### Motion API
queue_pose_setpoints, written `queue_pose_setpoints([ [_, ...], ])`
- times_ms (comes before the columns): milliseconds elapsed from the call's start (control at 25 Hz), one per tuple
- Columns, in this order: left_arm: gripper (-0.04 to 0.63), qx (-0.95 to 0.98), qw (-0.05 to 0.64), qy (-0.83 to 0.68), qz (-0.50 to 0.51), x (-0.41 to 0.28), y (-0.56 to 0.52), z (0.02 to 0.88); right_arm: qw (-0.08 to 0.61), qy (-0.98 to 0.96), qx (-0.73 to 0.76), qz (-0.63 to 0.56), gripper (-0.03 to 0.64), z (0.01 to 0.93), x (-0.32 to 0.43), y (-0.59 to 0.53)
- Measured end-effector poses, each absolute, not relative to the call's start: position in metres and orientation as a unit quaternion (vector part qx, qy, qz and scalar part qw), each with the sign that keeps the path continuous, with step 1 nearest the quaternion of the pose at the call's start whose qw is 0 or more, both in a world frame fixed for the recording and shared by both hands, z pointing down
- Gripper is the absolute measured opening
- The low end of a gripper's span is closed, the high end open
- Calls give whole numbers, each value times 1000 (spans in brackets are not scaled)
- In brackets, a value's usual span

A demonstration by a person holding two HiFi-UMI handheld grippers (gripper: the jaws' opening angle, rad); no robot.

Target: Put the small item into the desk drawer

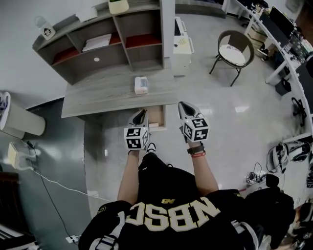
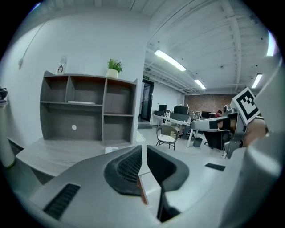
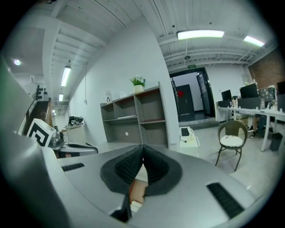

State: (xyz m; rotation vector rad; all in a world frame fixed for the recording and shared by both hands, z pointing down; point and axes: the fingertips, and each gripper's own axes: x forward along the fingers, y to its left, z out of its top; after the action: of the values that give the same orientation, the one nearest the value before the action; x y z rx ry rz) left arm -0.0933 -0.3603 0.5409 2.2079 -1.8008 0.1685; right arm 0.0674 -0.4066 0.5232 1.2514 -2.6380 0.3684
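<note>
The small white item [image 1: 141, 84] lies on the grey desk [image 1: 98, 97], near its front edge; the left gripper view shows it just above the jaws [image 2: 111, 150]. Below that edge the wooden drawer [image 1: 156, 117] stands pulled out, and it shows through both grippers' jaws [image 2: 141, 189] [image 3: 137, 192]. My left gripper [image 1: 142, 114] hovers at the drawer's left side; its jaws [image 2: 144, 148] are a narrow slit apart and hold nothing. Right of the drawer my right gripper [image 1: 183, 105] is held up with its tips [image 3: 142, 146] touching and nothing between them. Neither gripper touches the item.
A shelf hutch [image 1: 112, 44] stands on the back of the desk with a potted plant [image 1: 118, 6] on top. A white cabinet [image 1: 182, 46] is at the desk's right end and a round chair [image 1: 235, 48] beyond it. A pale bin [image 1: 22, 121] sits left.
</note>
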Motion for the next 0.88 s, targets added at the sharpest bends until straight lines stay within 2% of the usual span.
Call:
queue_pose_setpoints([
  [280,15,761,83,-643,23,-98,-356,494,72,-897,429,72,9,481,74,-405],
  [880,14,769,32,-638,-14,-92,-363,437,58,-893,445,39,9,451,87,-406],
])
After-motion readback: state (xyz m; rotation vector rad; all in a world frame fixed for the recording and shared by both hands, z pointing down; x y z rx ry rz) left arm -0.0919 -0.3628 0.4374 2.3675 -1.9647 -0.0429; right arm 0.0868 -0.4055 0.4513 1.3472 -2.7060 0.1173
